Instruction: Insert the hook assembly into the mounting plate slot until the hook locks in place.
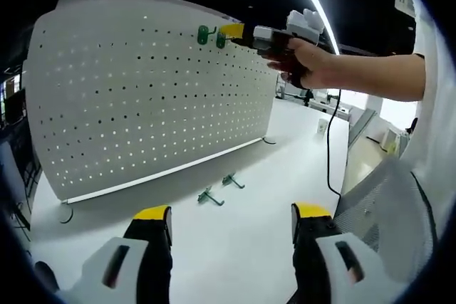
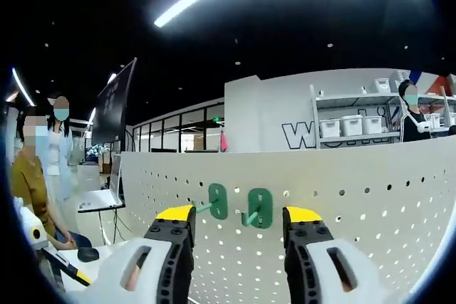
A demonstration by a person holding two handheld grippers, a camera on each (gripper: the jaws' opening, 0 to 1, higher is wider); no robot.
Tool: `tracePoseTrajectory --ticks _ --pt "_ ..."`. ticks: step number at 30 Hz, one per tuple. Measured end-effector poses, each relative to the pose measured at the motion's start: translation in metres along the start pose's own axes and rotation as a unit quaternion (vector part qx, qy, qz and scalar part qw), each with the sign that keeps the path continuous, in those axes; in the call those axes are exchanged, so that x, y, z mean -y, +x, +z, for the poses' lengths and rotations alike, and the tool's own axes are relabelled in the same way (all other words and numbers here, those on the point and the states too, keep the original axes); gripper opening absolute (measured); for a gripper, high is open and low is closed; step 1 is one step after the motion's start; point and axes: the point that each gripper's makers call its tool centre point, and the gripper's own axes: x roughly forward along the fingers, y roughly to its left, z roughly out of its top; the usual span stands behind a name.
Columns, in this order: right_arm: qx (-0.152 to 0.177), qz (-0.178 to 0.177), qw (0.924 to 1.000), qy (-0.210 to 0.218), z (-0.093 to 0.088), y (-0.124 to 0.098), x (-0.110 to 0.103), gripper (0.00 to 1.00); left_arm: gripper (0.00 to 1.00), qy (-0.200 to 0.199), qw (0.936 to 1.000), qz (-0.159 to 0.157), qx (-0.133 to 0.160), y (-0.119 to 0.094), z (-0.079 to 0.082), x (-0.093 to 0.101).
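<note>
White pegboard standing on the worktop carries two green hooks near its top edge, right gripper jaws spread around them, so press squarely; left gripper jaws spread, idle.

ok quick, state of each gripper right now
left gripper: open, holding nothing
right gripper: open by the green hooks on the pegboard

hooks on pegboard: two green hooks hang near its top edge
loose hooks: two lie on the counter before the pegboard
</note>
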Motion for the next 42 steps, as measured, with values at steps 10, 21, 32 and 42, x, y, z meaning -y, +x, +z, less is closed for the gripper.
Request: tracePoseTrajectory --ticks 10,21,32,42 --pt "-0.017 0.045 0.9987 -0.02 -0.017 -0.034 -0.01 0.5 0.71 0.002 1.0 0.003 0.005 -0.002 0.002 -0.003" --pt "-0.046 0.075 0.996 -0.017 -0.044 -0.081 -0.019 0.53 0.72 0.007 0.9999 0.004 0.013 -0.001 0.006 -0.003" --pt "-0.082 0.087 0.9928 -0.002 -0.076 -0.119 -0.019 0.55 0.72 0.009 0.9999 0.001 0.013 -0.002 0.007 -0.002" --pt "-0.123 0.097 0.9876 0.009 -0.107 -0.156 -0.016 0.56 0.73 0.008 0.9999 -0.001 0.012 -0.004 0.005 -0.003"
